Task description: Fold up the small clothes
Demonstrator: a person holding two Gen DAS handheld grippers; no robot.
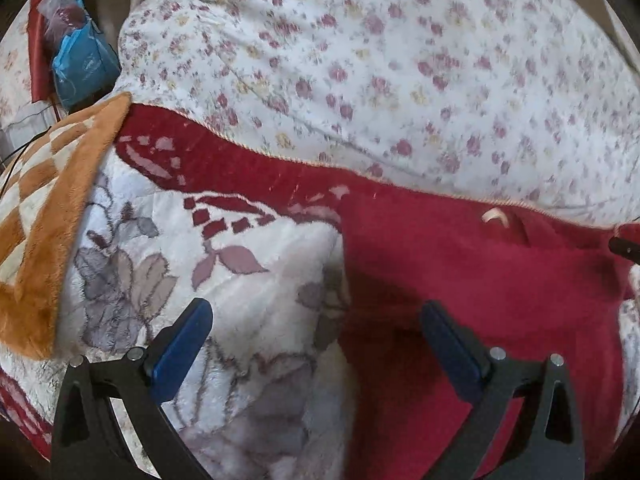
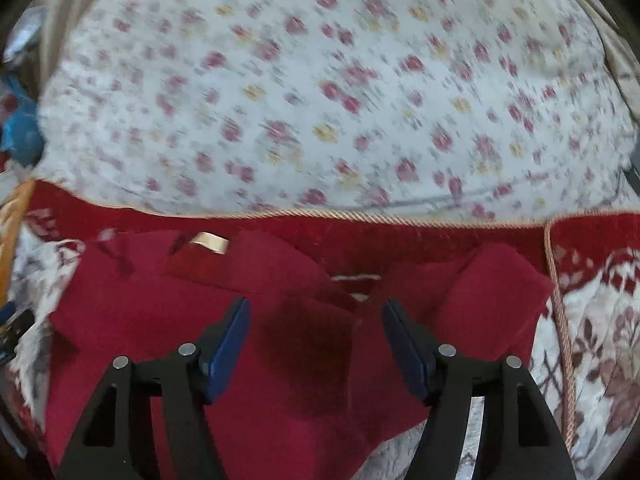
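Note:
A small dark red garment [image 2: 208, 320] lies spread on a plush white and red floral blanket [image 2: 600, 340]; a cream neck label [image 2: 210, 242] shows at its far edge, and its right part [image 2: 496, 300] is folded over. My right gripper [image 2: 316, 320] is open, empty, just above the garment's middle. In the left wrist view the same garment [image 1: 480, 288] fills the right half. My left gripper [image 1: 316, 320] is open and empty, hovering over the garment's left edge, its left finger [image 1: 182, 344] above the blanket [image 1: 240, 280].
A big pillow with small pink flowers [image 1: 380, 60] rises behind the garment, also in the right wrist view [image 2: 340, 88]. An orange and cream checked blanket [image 1: 44, 216] lies at the left. A blue bag [image 1: 80, 64] sits at the far left. A cord [image 2: 560, 300] trims the blanket.

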